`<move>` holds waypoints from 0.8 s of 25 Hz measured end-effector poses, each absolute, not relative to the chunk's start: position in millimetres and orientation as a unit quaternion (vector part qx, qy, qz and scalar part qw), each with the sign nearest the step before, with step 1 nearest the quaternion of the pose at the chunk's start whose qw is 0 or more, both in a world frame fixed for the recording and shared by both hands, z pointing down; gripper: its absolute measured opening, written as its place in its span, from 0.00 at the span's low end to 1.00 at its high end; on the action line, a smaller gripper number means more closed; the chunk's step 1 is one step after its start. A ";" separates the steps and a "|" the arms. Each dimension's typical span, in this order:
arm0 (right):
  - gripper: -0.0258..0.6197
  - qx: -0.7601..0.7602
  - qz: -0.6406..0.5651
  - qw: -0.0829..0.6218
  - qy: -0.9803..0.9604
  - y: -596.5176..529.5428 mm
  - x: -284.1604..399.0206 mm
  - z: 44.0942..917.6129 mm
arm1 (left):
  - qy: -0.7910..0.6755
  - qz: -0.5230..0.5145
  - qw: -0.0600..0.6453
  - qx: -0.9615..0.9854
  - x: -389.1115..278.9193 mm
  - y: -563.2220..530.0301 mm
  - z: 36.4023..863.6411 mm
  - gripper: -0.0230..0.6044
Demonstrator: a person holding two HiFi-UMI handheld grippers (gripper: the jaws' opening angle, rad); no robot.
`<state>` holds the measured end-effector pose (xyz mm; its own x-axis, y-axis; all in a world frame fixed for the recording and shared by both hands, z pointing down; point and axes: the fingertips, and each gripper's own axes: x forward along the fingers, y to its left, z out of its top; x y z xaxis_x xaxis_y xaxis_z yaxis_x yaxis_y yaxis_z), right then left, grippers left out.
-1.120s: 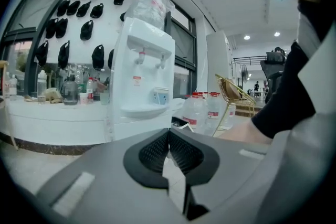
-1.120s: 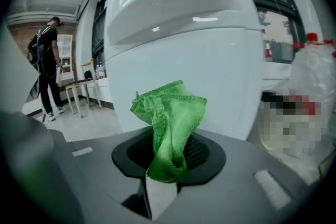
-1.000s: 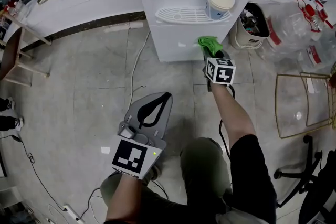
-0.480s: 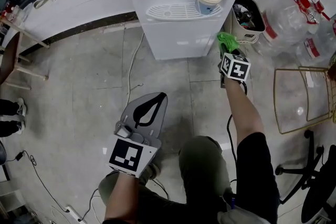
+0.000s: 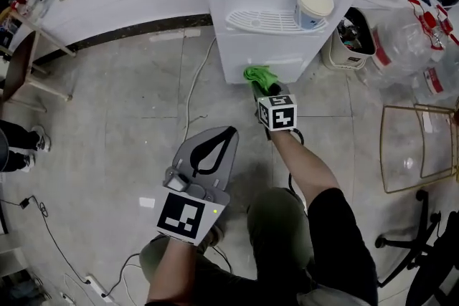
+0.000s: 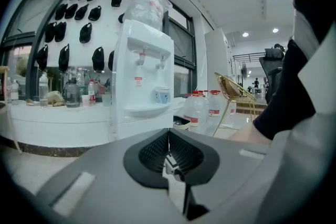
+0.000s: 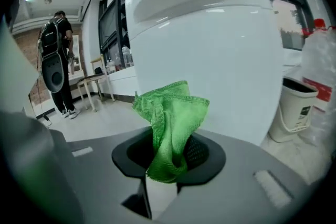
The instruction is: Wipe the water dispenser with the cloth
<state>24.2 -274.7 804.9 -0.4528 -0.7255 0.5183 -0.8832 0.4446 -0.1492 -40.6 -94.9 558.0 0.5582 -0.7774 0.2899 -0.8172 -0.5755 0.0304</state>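
One water dispenser [image 5: 267,46], two taps [image 6: 140,58], one green cloth [image 5: 259,74], one white cup [image 5: 314,6], one waste bin [image 5: 356,41]; two grippers: left gripper [image 5: 226,132], right gripper [image 5: 264,87].

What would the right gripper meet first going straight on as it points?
The lower front of the water dispenser; the green cloth clamped in the right gripper would likely touch first. Gap unclear.

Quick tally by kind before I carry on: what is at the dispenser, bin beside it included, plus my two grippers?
water dispenser: 1
green cloth: 1
cup on the drip tray: 1
waste bin: 1
grippers: 2, the left gripper shut and empty, the right gripper shut on the green cloth
Total: 6
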 end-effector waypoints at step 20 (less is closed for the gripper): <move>0.22 0.528 0.217 0.193 -0.798 -312.3 9.8 824.3 | -0.451 0.118 0.078 0.881 -60.2 -104.1 557.0 0.04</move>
<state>9.8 -312.3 824.3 -0.3677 -0.7590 0.5373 -0.9265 0.3485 -0.1417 -60.2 -104.1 557.0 0.5651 -0.7767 0.2782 -0.8134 -0.5810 0.0302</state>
